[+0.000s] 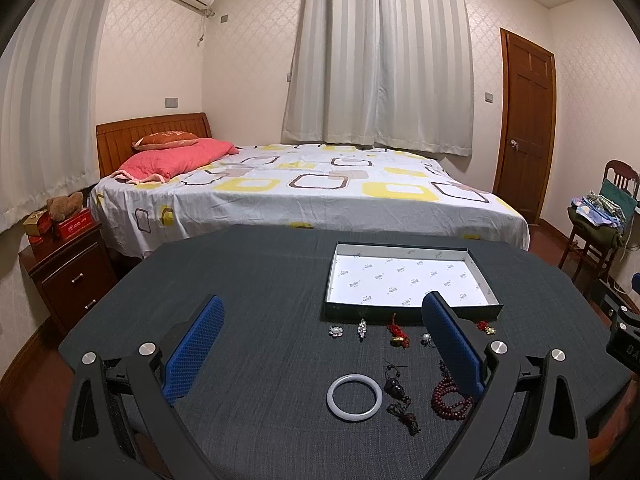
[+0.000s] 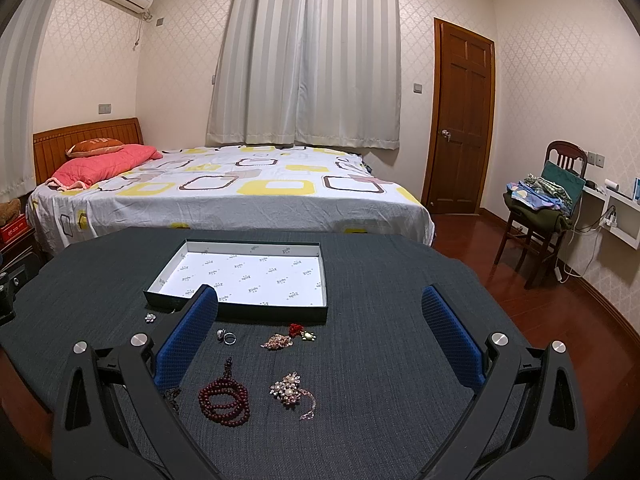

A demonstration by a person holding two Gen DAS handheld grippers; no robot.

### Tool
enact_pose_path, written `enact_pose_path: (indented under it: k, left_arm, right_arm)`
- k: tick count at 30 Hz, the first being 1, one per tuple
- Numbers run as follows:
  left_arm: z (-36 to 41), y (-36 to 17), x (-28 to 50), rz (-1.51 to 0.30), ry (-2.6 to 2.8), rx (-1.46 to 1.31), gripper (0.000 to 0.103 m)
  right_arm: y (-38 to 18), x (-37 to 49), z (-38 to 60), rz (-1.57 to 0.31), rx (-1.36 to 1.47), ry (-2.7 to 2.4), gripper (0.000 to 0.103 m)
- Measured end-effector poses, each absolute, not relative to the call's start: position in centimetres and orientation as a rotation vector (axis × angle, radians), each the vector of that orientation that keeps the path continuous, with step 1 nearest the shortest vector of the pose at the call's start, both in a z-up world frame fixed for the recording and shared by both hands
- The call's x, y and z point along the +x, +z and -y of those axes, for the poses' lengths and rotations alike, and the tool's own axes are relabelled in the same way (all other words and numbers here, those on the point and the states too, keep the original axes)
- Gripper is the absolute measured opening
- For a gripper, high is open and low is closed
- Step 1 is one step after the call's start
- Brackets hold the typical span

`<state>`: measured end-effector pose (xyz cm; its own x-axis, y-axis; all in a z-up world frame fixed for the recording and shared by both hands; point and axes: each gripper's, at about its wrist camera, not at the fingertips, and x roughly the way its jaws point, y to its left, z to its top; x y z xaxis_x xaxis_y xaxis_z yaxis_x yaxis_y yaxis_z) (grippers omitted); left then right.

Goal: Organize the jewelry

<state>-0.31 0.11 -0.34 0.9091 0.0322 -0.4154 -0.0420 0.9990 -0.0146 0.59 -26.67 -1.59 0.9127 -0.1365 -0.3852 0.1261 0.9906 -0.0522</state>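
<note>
A shallow dark box with a white printed lining [image 1: 408, 278] [image 2: 248, 272] lies empty on the dark grey table. Jewelry lies in front of it. In the left wrist view: a white bangle [image 1: 354, 397], a dark corded pendant [image 1: 394, 388], a red bead bracelet [image 1: 450, 398], small brooches [image 1: 335, 331] and a red tassel charm [image 1: 396, 332]. In the right wrist view: the red bead bracelet [image 2: 224, 400], a flower brooch [image 2: 289, 390], a ring [image 2: 229, 337]. My left gripper [image 1: 324, 308] and right gripper [image 2: 320, 300] are both open, empty, above the table.
The table [image 1: 260, 280] has a rounded edge. A bed [image 1: 304, 192] stands behind it, a nightstand [image 1: 68, 276] to the left, a chair with clothes [image 2: 548, 208] and a door [image 2: 460, 120] to the right.
</note>
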Motion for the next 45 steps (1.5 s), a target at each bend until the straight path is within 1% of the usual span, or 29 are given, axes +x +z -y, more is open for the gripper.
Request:
enact_pose_path:
  k: [29, 34, 36, 45]
  left_arm:
    - [-0.3, -0.4, -0.4, -0.443, 0.038, -0.033, 0.096]
    - [-0.5, -0.7, -0.2, -0.453, 0.044, -0.034, 0.096]
    - [-0.6, -1.1, 0.0, -0.463, 0.042, -0.038, 0.096]
    - [-1.0, -3.7, 2.3, -0.557, 0.025, -0.060, 0.096]
  right_arm:
    - [-2.1, 1.0, 26.5, -0.402, -0.025, -0.133, 0.100]
    - [-2.7, 1.2, 26.0, -0.407, -0.023, -0.129, 0.100]
    - [-3.8, 1.5, 25.9, -0.411, -0.018, -0.124, 0.100]
    - [-6.4, 3.0, 26.8, -0.475, -0.004, -0.104, 0.100]
